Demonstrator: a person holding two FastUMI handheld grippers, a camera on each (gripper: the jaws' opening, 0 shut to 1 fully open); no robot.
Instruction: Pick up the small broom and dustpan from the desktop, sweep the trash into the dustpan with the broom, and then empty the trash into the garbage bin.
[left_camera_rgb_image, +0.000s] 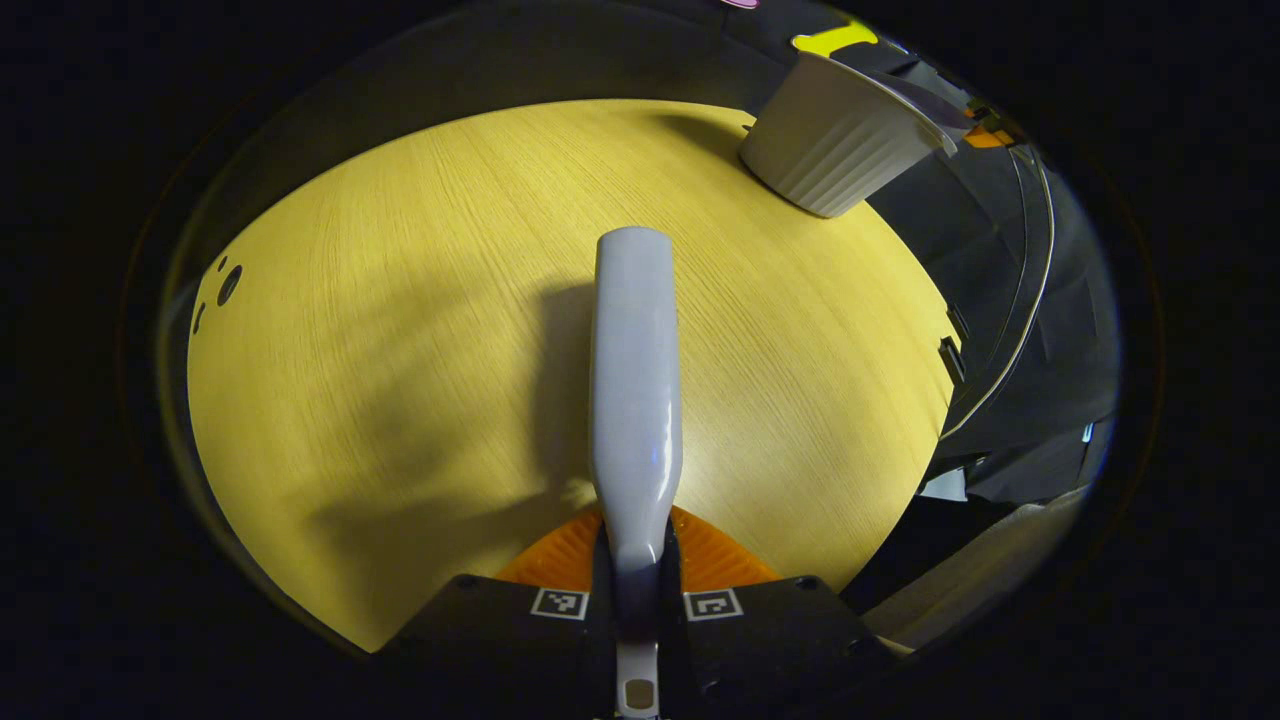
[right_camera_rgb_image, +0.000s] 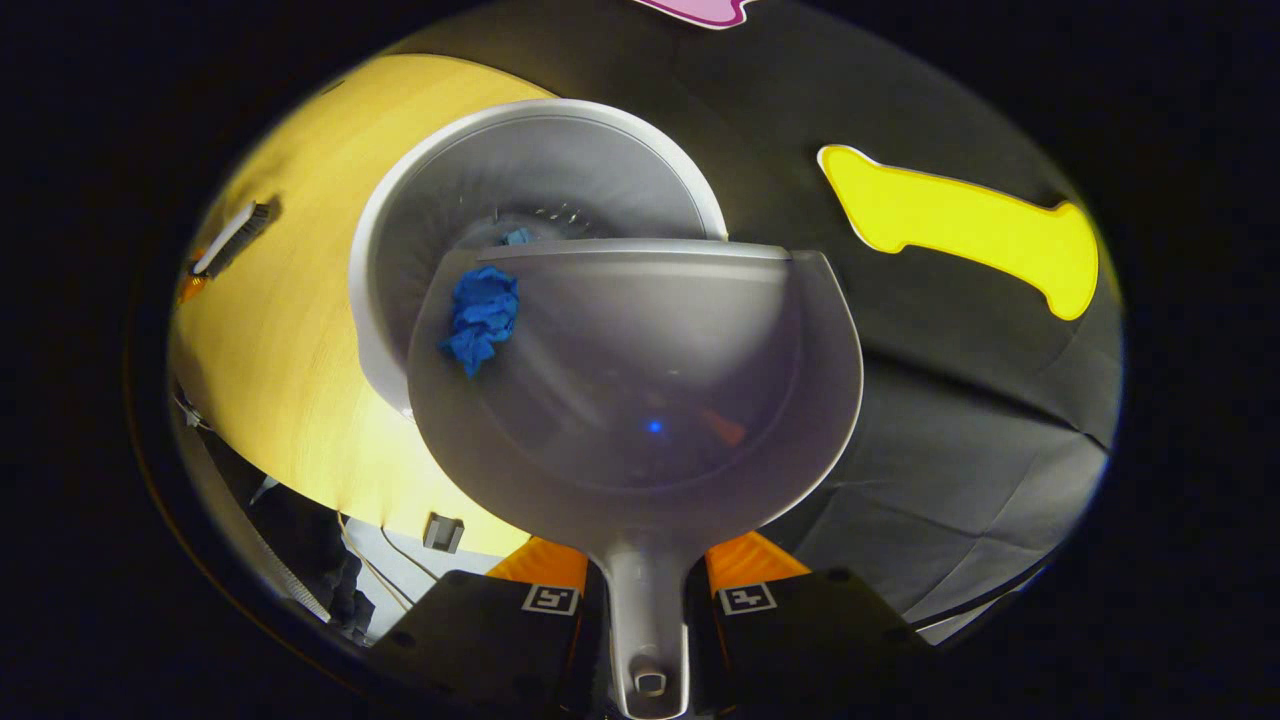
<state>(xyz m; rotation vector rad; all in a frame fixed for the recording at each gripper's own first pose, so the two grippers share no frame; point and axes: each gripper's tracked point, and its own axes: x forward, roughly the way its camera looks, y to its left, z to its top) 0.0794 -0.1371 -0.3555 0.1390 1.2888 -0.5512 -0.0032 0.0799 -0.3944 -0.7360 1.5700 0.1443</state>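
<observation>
The right gripper (right_camera_rgb_image: 648, 600) gripped the dustpan (right_camera_rgb_image: 640, 380) by its handle, its lip over the bin (right_camera_rgb_image: 400, 200) straight ahead; blue trash (right_camera_rgb_image: 482, 315) sat at that lip. The left gripper (left_camera_rgb_image: 637, 603) gripped the broom (left_camera_rgb_image: 635, 400), pointing across the desk (left_camera_rgb_image: 400, 350).

In the left gripper view, the left claw (left_camera_rgb_image: 637, 600) sits at the bottom of the view with its 2 fingers (left_camera_rgb_image: 500, 615) drawn close together, both pressing on the broom handle (left_camera_rgb_image: 636, 400) that runs straight ahead between them. It is held above the worktop (left_camera_rgb_image: 400, 350), near its near edge. In the right gripper view, the right claw (right_camera_rgb_image: 647, 600) likewise has its 2 fingers (right_camera_rgb_image: 770, 610) closed in on the dustpan handle (right_camera_rgb_image: 645, 610), carrying the dustpan (right_camera_rgb_image: 640, 400) out in front, over the bin (right_camera_rgb_image: 540, 170) by the worktop's edge.
</observation>
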